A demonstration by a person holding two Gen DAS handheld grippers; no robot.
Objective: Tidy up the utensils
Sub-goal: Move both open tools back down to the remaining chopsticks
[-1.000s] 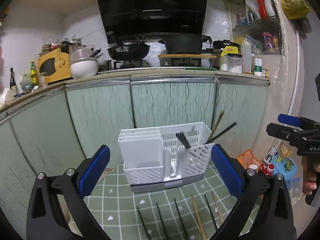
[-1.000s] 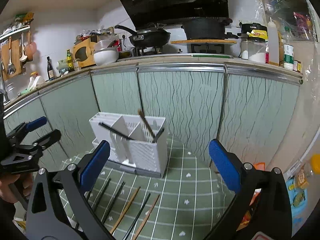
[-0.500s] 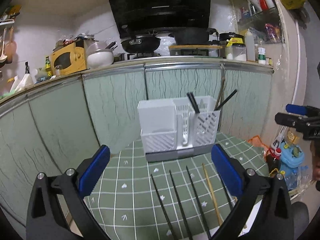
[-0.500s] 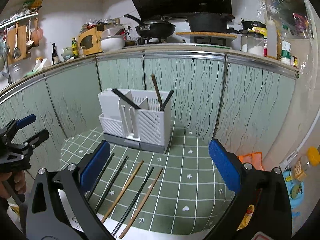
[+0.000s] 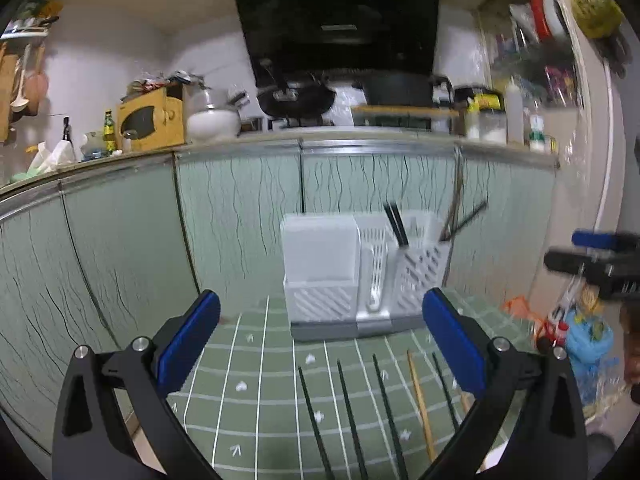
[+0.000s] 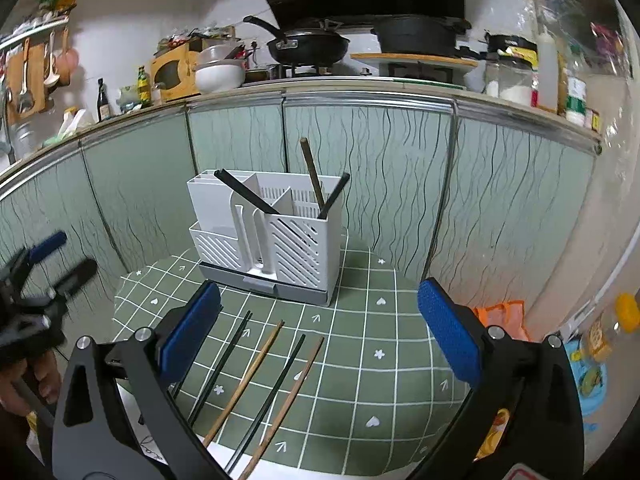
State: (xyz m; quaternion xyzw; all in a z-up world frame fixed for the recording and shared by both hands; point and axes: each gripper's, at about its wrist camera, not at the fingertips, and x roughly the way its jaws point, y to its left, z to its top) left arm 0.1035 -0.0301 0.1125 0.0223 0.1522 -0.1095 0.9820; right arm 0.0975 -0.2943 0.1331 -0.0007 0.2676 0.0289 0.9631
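Several chopsticks [image 6: 256,364] lie loose on the green desk [image 6: 384,360] just in front of the white utensil holder [image 6: 272,232], which already stands a few upright. Left gripper [image 5: 320,340] and right gripper [image 6: 320,332] hover nearby, jaws released and empty, likely ready to pick.

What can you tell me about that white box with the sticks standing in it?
The white plastic utensil holder stands upright on a grey base, on the green checked mat near the cabinet doors. It has dividers, slotted walls and one solid-walled section. Two black chopsticks and a brown chopstick lean inside. No tongs touch it.
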